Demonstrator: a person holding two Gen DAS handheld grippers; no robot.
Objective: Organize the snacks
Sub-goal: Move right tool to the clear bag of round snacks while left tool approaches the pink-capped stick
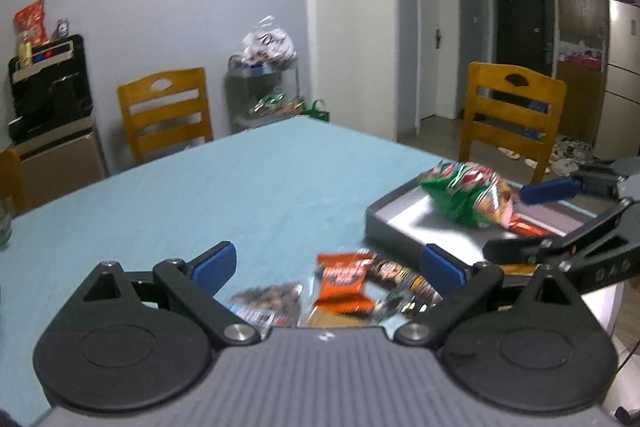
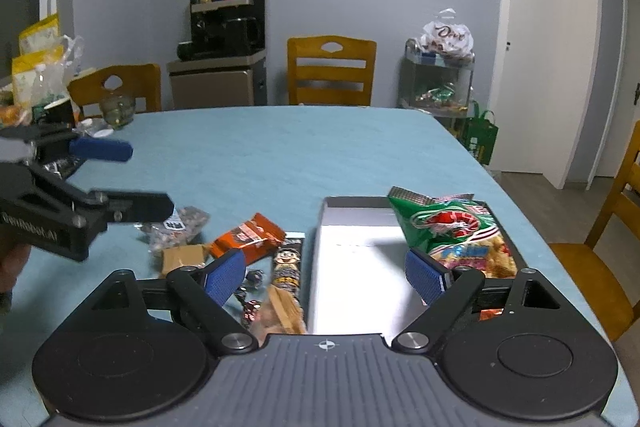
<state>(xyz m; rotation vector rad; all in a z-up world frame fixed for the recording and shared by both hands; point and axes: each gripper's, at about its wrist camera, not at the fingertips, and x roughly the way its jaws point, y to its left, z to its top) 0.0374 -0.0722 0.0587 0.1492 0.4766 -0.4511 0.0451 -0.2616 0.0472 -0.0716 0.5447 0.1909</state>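
**Sorting snacks into the grey tray: holdings at this moment**

Item 1. Grey tray (image 2: 320,227), shallow, pale inside, set on the blue tablecloth (image 2: 280,147) toward the table's right side. It serves as the collecting place. Its left half lies bare.

Item 2. Green shrimp-chip bag (image 2: 452,227), lying in the tray's right half, one corner over the far rim. An orange wrapper (image 1: 524,227) shows just beside it inside the tray. Judged as already sorted.

Item 3. Loose pile on the cloth just left of the tray, unsorted: an orange packet (image 2: 248,237), a long cartoon-face bar (image 2: 288,267) lying alongside the tray wall, a clear bag of dark nuts (image 2: 176,227), a small brown packet (image 2: 182,257) and a few foil sweets, blurred.

Item 4. Right gripper (image 2: 324,277), jaws spread wide, nothing between the pads, hanging over the tray's near edge. The stance suits a tool that has nothing to carry and stands clear of the chips.

Item 5. Left gripper (image 1: 328,265), jaws also spread, empty, tilted down above the loose pile; the orange packet lies between and beyond its fingers. Likely placed to choose the next piece.
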